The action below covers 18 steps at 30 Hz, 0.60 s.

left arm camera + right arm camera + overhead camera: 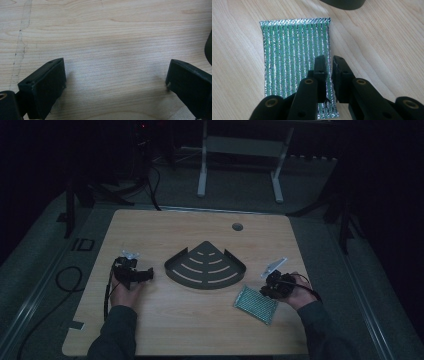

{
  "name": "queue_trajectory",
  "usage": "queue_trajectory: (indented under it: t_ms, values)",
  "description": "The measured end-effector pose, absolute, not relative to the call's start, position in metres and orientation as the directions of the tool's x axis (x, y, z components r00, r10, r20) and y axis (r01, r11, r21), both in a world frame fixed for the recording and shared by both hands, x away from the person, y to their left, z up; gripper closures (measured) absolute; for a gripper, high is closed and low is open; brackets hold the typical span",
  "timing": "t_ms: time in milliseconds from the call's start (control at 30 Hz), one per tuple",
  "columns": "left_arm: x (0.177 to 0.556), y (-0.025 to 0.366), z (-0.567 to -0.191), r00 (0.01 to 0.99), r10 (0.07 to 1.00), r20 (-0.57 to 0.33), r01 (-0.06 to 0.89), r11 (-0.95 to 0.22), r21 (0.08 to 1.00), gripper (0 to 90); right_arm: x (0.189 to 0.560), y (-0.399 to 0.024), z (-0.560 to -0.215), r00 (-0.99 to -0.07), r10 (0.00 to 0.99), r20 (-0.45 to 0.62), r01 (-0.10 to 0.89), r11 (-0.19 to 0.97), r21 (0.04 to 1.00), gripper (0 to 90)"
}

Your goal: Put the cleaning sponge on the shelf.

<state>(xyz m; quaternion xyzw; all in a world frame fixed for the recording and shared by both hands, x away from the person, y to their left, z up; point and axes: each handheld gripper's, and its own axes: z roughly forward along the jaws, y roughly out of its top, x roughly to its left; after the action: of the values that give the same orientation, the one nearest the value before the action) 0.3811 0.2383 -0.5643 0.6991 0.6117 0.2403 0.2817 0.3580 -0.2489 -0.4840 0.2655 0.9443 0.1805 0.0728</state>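
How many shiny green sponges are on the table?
1. The shiny green sponge lies flat on the wooden table, near the right gripper, below and right of the dark fan-shaped rack. Nothing looks big enough to hide another.

Rectangular green-and-silver ribbed scouring pad lying flat on wooden tabletop, near right front, just beside dark corner shelf.

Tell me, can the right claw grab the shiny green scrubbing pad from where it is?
Probably yes. The right claw hangs right over the green scrubbing pad's edge, jaws a narrow gap apart with that edge between them. Nothing lies in the way on the wooden table; the black corner shelf sits off to the side.
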Motion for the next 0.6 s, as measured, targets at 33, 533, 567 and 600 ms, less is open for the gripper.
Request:
queue_trajectory:
  t_ms: [33,533,567,600]
  values:
    - [0.381,0.238,-0.564,0.136,0.991,-0.009,0.720,-0.093,0.688,3.1,0.360,-0.248,-0.484,-0.852,0.522,-0.040,0.472,0.799,0.373,81.3]
    - [0.381,0.238,-0.564,0.136,0.991,-0.009,0.720,-0.093,0.688,3.1,0.381,-0.238,-0.487,-0.881,0.473,0.017,0.455,0.836,0.305,79.7]
    - [0.381,0.238,-0.564,0.136,0.991,-0.009,0.720,-0.093,0.688,3.1,0.382,-0.238,-0.488,-0.881,0.473,0.027,0.458,0.835,0.304,79.4]
    - [0.381,0.238,-0.564,0.136,0.991,-0.009,0.720,-0.092,0.688,3.1,0.384,-0.238,-0.489,-0.879,0.476,0.036,0.463,0.833,0.302,79.4]
